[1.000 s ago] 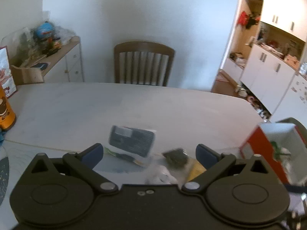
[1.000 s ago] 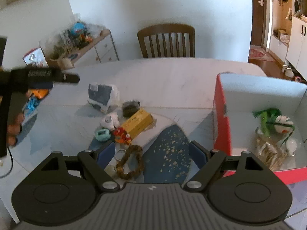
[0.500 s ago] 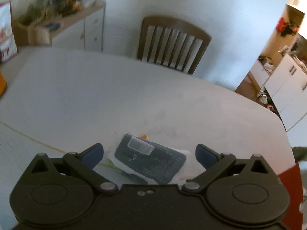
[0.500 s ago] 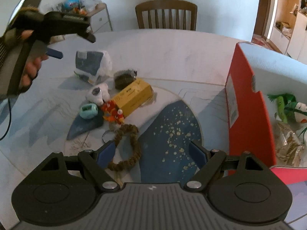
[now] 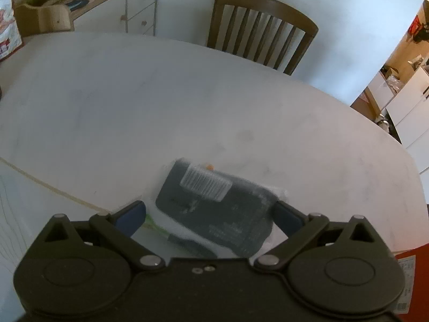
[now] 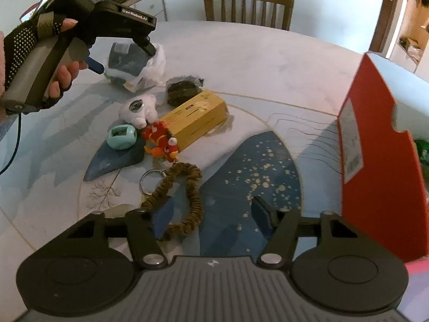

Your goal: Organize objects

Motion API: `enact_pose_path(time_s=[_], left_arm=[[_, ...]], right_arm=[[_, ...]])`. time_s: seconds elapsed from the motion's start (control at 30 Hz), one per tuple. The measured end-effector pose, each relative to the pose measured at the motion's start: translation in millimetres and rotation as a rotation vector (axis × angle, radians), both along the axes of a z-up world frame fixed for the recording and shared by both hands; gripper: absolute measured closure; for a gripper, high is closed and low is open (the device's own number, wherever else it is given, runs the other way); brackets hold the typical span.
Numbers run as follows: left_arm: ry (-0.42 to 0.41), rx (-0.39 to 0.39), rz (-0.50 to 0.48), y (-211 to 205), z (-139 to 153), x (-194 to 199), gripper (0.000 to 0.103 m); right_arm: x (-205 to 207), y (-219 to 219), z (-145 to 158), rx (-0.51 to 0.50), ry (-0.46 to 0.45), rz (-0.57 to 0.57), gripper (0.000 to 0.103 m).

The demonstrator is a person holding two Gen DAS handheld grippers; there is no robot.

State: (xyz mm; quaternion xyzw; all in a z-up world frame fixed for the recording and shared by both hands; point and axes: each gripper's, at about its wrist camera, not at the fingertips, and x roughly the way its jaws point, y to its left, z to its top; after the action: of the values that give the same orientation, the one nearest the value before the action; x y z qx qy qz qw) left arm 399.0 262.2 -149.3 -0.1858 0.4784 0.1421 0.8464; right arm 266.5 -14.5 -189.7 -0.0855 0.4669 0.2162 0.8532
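A dark grey packet in a clear plastic bag [image 5: 214, 209] lies on the pale table [image 5: 161, 107]. My left gripper [image 5: 209, 216] is open and low over it, one blue finger on each side of the bag. From the right wrist view the left gripper [image 6: 123, 56], held by a gloved hand, hovers over the same bag [image 6: 134, 61]. My right gripper [image 6: 211, 216] is open just above a brown coiled wrist strap with a key ring [image 6: 185, 196]; the strap's near end lies by the left finger. A red box [image 6: 375, 145] stands at the right.
Between bag and strap lie a yellow carton [image 6: 198, 118], a white plush [image 6: 138, 108], a teal round gadget [image 6: 120, 136], a red toy figure [image 6: 161, 142] and a dark bundle [image 6: 182, 90]. A wooden chair [image 5: 260, 26] stands behind the table, a sideboard [image 5: 107, 8] at far left.
My left gripper has come forward and down until the bagged packet sits between its open fingers. My right gripper has dropped closer to the brown strap.
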Motion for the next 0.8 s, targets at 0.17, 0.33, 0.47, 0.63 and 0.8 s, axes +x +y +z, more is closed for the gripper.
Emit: enact_pose_path(time_s=[0.17,0.33,0.47,0.63,0.8], left_arm=[[0.007,-0.072,0.018,10.4,-12.6,-9.3,0.026],[-0.014,-0.122,0.007,19.5,-15.0,-15.3,0.053],[-0.011,-0.141,-0.021,21.0,-16.3,-13.0,0.087],[-0.003,-0.144,-0.041,21.2,-19.7,-22.9,0.103],[0.001,-0.158,-0.06,23.0,-13.1,-32.8,0.103]], right_arm=[[-0.7,14.0,-6.2,-0.033,-0.006,0.046,0.055],[-0.5,26.1,-9.7,-0.058,-0.004,0.071,0.067],[-0.2,30.9,-7.9,-0.059,-0.008,0.075,0.073],[-5.0,35.4,-4.6,-0.065,-0.012,0.089,0.094],[-9.0,29.8,1.0,-0.023,-0.007,0.08,0.095]])
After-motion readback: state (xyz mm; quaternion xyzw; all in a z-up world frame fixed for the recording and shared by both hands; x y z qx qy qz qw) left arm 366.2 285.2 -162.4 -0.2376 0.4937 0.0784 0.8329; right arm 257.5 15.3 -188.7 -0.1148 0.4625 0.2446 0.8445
